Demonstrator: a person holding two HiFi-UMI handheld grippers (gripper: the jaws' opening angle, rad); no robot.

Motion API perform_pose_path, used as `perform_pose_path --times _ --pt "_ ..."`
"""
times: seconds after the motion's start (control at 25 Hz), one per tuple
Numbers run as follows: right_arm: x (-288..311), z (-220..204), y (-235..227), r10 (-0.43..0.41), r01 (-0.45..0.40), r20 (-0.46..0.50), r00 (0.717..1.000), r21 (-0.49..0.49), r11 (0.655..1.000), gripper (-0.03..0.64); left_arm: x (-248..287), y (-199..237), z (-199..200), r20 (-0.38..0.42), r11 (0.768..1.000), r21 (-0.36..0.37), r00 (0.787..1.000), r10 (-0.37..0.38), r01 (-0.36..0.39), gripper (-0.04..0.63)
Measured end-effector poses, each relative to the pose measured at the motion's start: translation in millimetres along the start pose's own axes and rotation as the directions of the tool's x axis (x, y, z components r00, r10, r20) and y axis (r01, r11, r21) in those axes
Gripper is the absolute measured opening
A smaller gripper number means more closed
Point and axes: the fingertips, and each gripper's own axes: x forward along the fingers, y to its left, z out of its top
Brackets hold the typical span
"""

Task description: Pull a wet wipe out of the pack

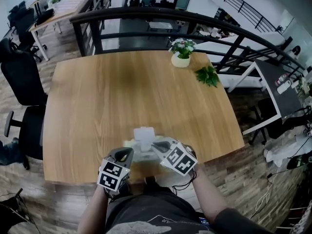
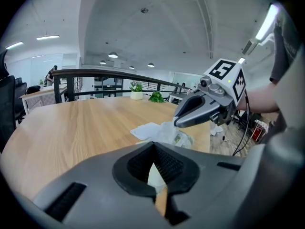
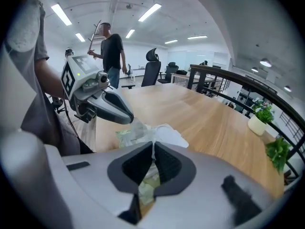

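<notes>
Below my head, at the near edge of the wooden table [image 1: 97, 106], the pack [image 1: 140, 152] lies between my two grippers. Its white flap [image 1: 145, 133] is folded open just beyond their tips. My left gripper [image 1: 126, 155] comes at the pack from the left and my right gripper [image 1: 157, 146] from the right, both tilted down and touching it. Well beyond them, at the far edge, stand a potted plant [image 1: 181, 57] and a loose green sprig [image 1: 208, 75].

Along my left gripper's jaws, the pads are pressed together, pinching the pack's pale near edge. Just ahead of them, the right gripper's tip sits on a crumpled, translucent wipe [image 2: 167, 129] rising from the top of the pack. The flap lies flat to the left of the wipe.

Along my right gripper's jaws, the pads are closed on a thin white strip of that wipe, with the greenish pack showing under them. My left gripper's tip touches the pack just ahead and to the left. A person [image 3: 112, 46] stands well behind it.
</notes>
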Motion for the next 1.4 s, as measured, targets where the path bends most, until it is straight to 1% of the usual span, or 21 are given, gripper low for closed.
perform_pose_path --times 0.16,0.28,0.4,0.6,0.76,0.92,1.2,1.4 --pt "-20.0 18.4 -9.7 -0.053 0.051 0.077 0.996 0.032 0.998 0.029 -0.9 -1.7 0.9 -0.001 1.000 0.008 1.000 -0.008 0.008 0.012" --pt "-36.4 35.4 -22.6 -0.108 0.102 0.136 0.985 0.050 0.994 0.028 -0.9 -1.7 1.5 -0.002 1.000 0.017 1.000 -0.015 0.015 0.012" --pt "-57.2 53.1 -36.6 -0.164 0.154 0.194 0.967 0.064 0.986 0.028 -1.7 -2.0 1.9 -0.003 1.000 0.024 1.000 -0.020 0.020 0.012" --pt "-95.6 78.1 -54.0 -0.241 0.232 0.263 0.934 0.066 0.970 0.029 -2.8 -4.6 3.5 -0.004 0.999 0.032 1.000 -0.025 0.025 0.012" --pt "-121.2 90.8 -61.6 -0.286 0.278 0.308 0.907 0.071 0.958 0.029 -3.5 -4.7 2.2 -0.012 0.999 0.031 1.000 -0.027 0.027 0.012" --pt "-130.3 89.9 -62.9 -0.310 0.300 0.318 0.896 0.082 0.950 0.029 -4.5 -3.7 -0.1 -0.016 0.999 0.024 0.999 -0.034 0.034 0.012" --pt "-119.3 69.2 -60.8 -0.334 0.307 0.284 0.899 0.135 0.942 0.029 -4.0 -2.7 -3.0 -0.026 0.998 0.025 0.998 -0.050 0.050 0.012" --pt "-113.5 64.2 -60.5 -0.360 0.326 0.266 0.894 0.162 0.931 0.029 -3.9 -1.5 -4.2 -0.029 0.997 0.030 0.997 -0.071 0.072 0.012"
